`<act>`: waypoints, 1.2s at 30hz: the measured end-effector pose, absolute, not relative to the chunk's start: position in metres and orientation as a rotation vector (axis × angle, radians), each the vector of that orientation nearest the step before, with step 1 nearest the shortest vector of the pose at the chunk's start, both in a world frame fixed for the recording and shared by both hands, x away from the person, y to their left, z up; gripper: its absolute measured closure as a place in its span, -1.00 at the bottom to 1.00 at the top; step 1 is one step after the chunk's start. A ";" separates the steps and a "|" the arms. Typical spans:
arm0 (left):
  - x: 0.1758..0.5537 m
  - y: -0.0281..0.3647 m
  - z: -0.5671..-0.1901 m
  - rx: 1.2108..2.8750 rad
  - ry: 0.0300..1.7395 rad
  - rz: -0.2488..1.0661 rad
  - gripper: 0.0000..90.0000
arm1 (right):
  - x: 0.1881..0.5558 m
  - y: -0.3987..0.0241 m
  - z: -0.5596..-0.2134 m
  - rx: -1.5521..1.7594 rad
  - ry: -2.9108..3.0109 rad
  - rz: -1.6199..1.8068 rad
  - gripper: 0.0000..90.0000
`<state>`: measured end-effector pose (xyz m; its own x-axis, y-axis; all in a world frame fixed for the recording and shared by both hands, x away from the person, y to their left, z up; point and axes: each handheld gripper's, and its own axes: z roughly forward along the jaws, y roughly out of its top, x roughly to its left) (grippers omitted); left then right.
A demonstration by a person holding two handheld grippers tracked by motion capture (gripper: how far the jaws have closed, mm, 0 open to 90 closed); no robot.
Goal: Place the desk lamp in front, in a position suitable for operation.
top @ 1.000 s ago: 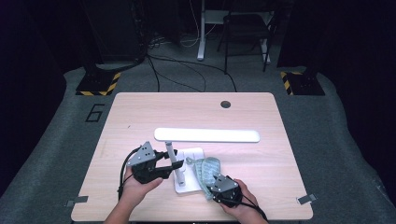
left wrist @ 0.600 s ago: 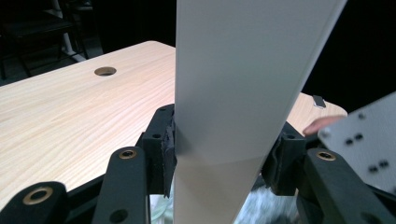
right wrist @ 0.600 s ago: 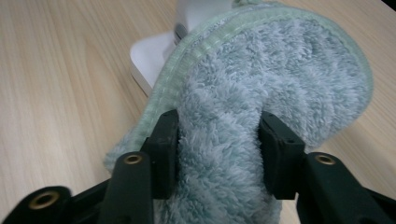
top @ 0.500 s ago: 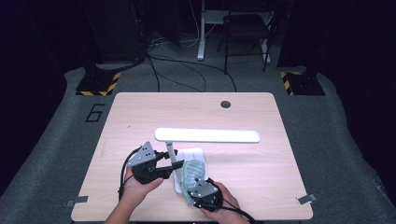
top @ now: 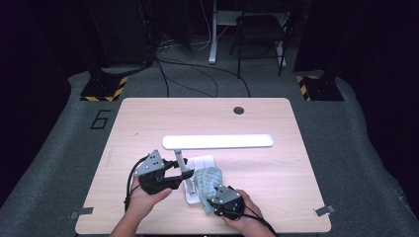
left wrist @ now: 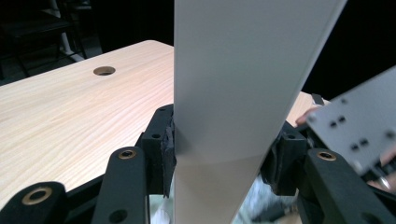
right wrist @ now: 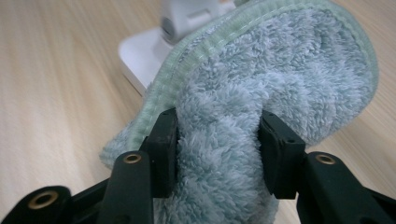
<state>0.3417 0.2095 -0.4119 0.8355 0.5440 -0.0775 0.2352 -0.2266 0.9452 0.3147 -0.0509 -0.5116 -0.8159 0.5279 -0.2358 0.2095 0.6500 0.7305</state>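
table (top: 148, 128): we see a pale wood top with a round hole (top: 239, 110) at about 1 o'clock from its middle.
lamp (top: 217, 141): we see a white desk lamp, its long flat bar lying level across the table's middle, a thin stem dropping from the bar's left end to a flat white base (top: 202, 161) at about 6 o'clock on the table.
cloth (top: 207, 180): a pale blue-green fluffy towel with a stitched green hem, bunched on the lamp's base, at 5 o'clock from the stem.
left gripper (top: 181, 174): we find it at 9 o'clock from the stem, clenched on the lamp; its own view shows both pads pressed against a wide white part of the lamp (left wrist: 233, 93).
right gripper (top: 209, 197): at 6 o'clock from the cloth, grasping it; its jaws have just been closing, with a thick fold of cloth (right wrist: 261, 93) between them.
high view gives us: the whole lamp and both hands.
right gripper view gives us: the pile of the cloth, the hem, a corner of the base (right wrist: 140, 51).
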 end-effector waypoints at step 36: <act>0.333 0.199 -0.410 1.840 0.594 0.375 0.19 | 0.312 -0.101 -0.507 0.980 2.476 1.095 0.38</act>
<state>0.3333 0.1987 -0.4102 0.8231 0.5671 -0.0310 0.2157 -0.2616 0.9408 0.3123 -0.1011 -0.5068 -0.7379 0.6742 0.0312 0.4769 0.4880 0.7310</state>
